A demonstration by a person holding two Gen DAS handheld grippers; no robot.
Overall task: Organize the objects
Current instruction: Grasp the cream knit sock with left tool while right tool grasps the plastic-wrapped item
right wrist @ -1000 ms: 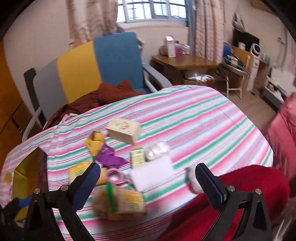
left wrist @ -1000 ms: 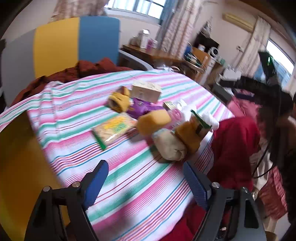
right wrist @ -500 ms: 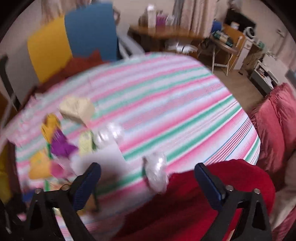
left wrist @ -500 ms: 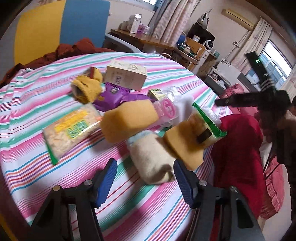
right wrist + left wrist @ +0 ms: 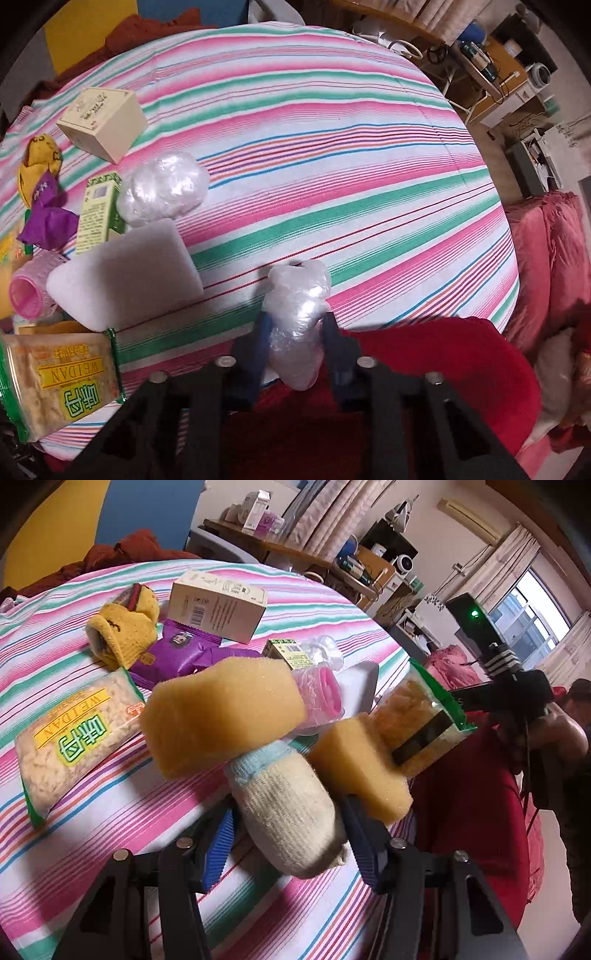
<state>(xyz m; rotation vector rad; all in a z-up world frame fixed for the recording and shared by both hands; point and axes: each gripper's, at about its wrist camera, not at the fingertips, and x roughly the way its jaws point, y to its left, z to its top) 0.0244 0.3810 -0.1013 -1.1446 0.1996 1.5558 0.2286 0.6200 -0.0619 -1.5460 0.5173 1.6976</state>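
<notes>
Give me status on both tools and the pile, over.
Right tool shut on plastic wad at the table edge. Left tool has been closing around the rolled sock, pads not clearly pressing. Yellow sponge leans on the sock.

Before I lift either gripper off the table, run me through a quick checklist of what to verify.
1. Right gripper has just closed on the crumpled plastic bag: ok, pads pinch it.
2. Left gripper around the rolled cream sock: sock sits between the jaws, which have just been closing; firm contact: cannot tell.
3. Big yellow sponge clear of the sock: not ok, it rests on the sock's blue cuff.
4. Smaller yellow sponge clear of the sock: not ok, it lies against it.
5. Striped tablecloth beyond the bag is free of other items: ok.
</notes>
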